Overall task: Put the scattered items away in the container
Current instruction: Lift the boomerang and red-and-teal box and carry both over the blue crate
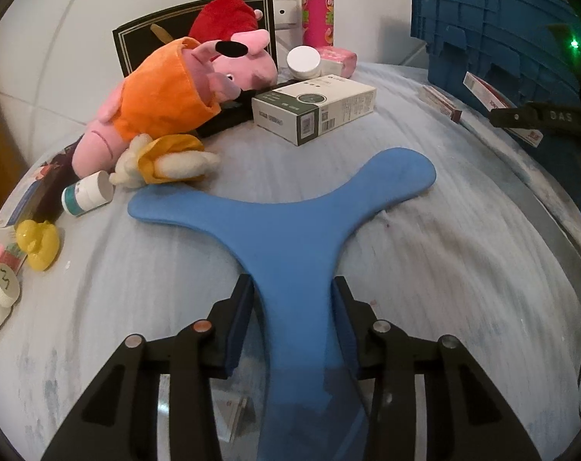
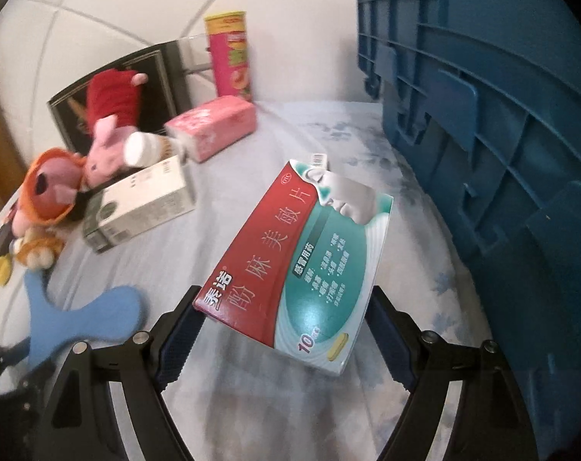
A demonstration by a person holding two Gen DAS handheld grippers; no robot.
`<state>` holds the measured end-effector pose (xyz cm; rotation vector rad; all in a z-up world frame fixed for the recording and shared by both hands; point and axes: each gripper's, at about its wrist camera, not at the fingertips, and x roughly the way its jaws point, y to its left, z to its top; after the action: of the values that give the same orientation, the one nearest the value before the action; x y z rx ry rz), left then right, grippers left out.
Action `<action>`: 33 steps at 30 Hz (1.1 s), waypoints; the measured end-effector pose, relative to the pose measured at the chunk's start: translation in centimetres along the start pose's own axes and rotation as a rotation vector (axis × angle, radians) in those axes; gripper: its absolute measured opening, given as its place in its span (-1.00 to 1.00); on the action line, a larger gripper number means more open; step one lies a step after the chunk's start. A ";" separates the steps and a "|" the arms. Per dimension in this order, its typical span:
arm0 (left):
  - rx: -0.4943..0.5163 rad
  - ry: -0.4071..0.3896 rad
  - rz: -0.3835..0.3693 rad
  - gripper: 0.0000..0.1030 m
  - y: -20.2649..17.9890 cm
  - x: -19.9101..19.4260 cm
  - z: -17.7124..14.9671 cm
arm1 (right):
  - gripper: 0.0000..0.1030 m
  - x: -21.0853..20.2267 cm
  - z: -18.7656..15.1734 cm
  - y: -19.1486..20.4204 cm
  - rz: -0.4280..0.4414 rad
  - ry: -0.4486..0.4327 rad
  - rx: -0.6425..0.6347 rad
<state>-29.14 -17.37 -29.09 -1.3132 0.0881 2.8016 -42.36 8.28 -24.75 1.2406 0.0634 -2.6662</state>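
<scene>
A blue three-armed boomerang [image 1: 286, 211] lies flat on the pale cloth, and my left gripper [image 1: 294, 288] is shut on its near arm, both pads against the sides. It also shows at the lower left of the right wrist view as the boomerang [image 2: 83, 315]. My right gripper [image 2: 282, 307] is shut on a red and teal medicine box [image 2: 302, 269], tilted and held above the cloth. The blue crate [image 2: 482, 153] rises close on its right; from the left wrist it is the crate [image 1: 482, 38] at the far right.
A pink pig plush [image 1: 163, 92], a white and green box [image 1: 313, 107], a pink snack can [image 1: 317, 15], a tissue pack [image 1: 340, 57], a small bottle [image 1: 86, 194] and a yellow duck [image 1: 38, 244] lie around. Another slim box [image 1: 440, 101] rests by the crate.
</scene>
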 end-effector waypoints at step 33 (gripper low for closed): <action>0.095 -0.263 0.018 -0.23 -0.9 -15.2 4.7 | 0.61 -17.5 -0.2 4.8 0.074 -0.217 -0.123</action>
<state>-22.95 -16.42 -14.48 -0.9203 0.2196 2.9144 -30.26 6.45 -11.35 0.8953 0.1440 -2.6698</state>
